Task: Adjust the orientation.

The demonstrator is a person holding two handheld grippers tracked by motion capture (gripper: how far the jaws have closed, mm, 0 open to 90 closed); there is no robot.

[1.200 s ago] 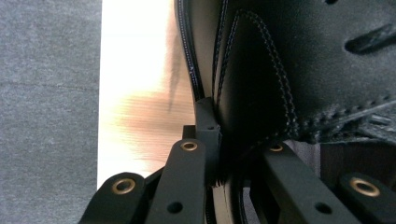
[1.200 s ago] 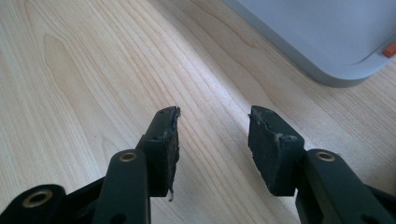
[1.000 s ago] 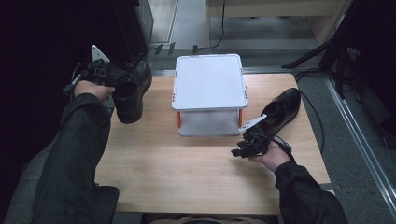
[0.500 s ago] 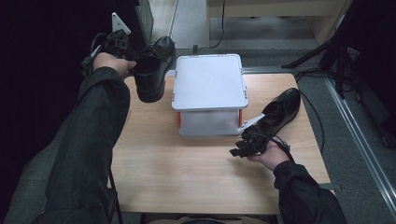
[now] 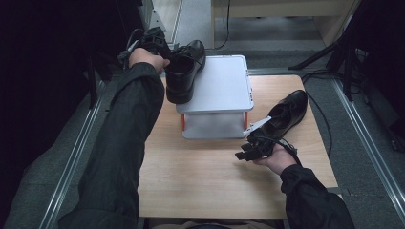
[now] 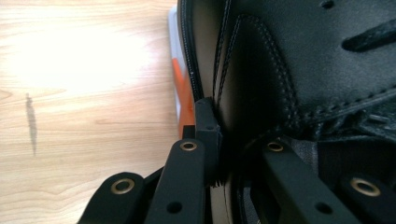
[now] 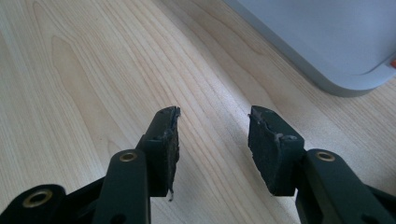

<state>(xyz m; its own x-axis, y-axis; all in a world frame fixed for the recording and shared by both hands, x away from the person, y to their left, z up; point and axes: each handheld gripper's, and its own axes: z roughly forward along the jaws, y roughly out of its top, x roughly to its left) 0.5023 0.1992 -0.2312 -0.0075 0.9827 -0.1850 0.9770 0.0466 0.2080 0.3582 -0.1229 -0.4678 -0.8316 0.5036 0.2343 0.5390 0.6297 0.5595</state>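
With the left gripper point(image 5: 157, 45) clamped on the collar of the black shoe point(image 5: 184, 71) hanging below it over the white box point(image 5: 224, 88), lower it flat; the right gripper point(image 7: 212, 140) rests, jaws apart.

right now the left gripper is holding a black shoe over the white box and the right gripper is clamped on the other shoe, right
Not quite. The left gripper does hold a black shoe over the white box, but the right gripper is open over bare table, as the right gripper view shows.
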